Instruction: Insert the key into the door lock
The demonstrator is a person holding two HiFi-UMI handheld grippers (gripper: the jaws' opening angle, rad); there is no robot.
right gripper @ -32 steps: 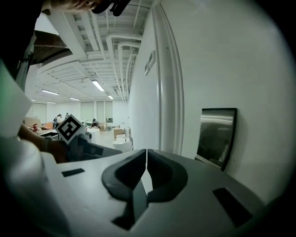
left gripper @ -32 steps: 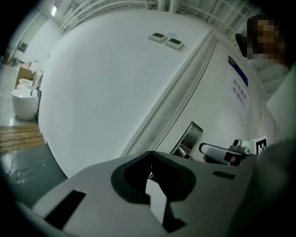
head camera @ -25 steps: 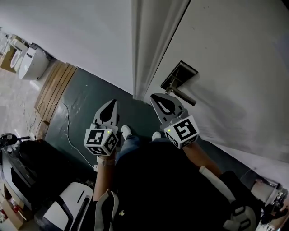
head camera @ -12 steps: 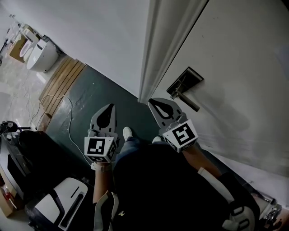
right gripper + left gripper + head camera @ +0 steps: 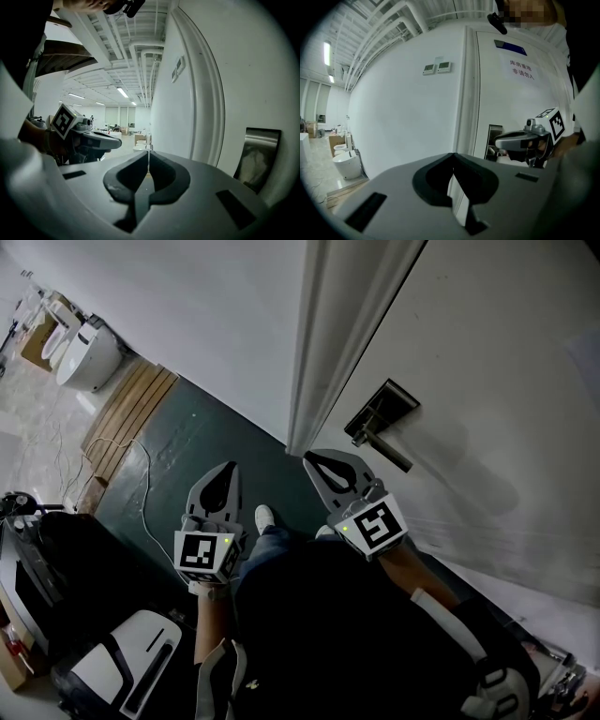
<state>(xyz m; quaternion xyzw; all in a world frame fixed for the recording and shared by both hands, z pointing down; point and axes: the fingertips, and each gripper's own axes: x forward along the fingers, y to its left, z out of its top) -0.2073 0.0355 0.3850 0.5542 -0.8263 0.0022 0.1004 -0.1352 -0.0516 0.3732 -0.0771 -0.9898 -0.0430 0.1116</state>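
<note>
**A:** Not much movement in this last second. The right gripper eases a touch down and left and now hangs by the frame, short of the lock plate.

**B:** So it's no closer to the lock?

**A:** A shade farther, if anything. The plate sits up and to the right of its tip, and the handle juts out near it. Nothing is touching.

**B:** And the claws?

**A:** Both are pressed together. In the right gripper view the jaws meet at the tip with only a hairline seam. The plate shows off at the right edge there, not straight ahead. The left gripper is closed on nothing too, and sits low over the floor, well apart from the door.

**B:** Where's the key?

**A:** I can't find it. No view shows one between either pair of jaws, in the plate, or on the floor.

**B:** What does that mean for the job?

**A:** My read is that insertion hasn't begun. This small drift looks like hovering rather than an approach. With no key in sight, the right gripper has nothing to offer the lock, so finding the key comes first.
</note>
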